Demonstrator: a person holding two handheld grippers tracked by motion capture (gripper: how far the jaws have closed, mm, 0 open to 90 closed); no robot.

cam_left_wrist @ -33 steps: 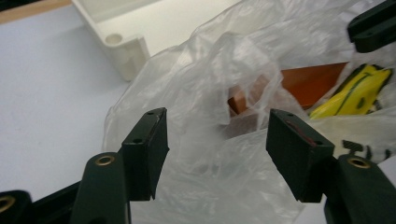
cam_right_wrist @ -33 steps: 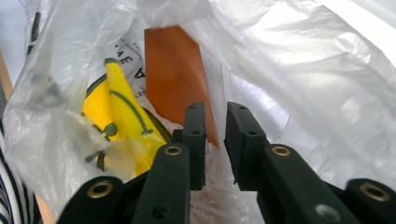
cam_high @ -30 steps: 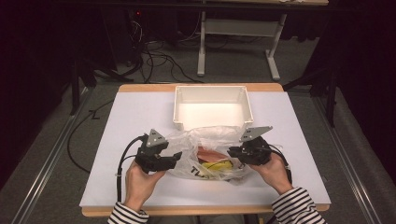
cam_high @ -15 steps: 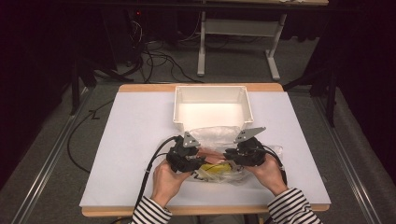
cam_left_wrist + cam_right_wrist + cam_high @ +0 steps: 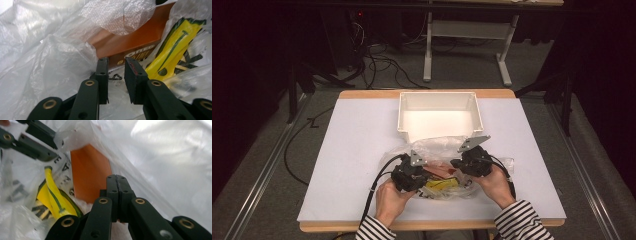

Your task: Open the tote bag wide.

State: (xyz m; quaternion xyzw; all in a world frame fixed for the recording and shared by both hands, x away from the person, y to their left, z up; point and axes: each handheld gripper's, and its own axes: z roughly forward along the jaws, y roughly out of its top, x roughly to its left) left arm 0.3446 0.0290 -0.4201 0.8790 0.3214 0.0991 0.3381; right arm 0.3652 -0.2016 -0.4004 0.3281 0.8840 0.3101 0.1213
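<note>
Right hand-held gripper [image 5: 117,195] has its jaws pressed together, pinching the clear plastic bag [image 5: 447,150]; the left hand-held gripper [image 5: 116,75], just closing, stands narrowly spread with film between. The bag holds an orange box [image 5: 130,40] and yellow packet [image 5: 175,47]. It lies on the white counter [image 5: 357,150], at 6 o'clock from an empty white bin [image 5: 439,112]. Both hands reach in from 6 o'clock.

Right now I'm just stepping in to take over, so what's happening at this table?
A person works a clear plastic bag with two claws, in front of a white bin. The right claw is shut on the film. The left claw has just been closing, a gap remaining, aimed at an orange box and yellow packet inside.
</note>
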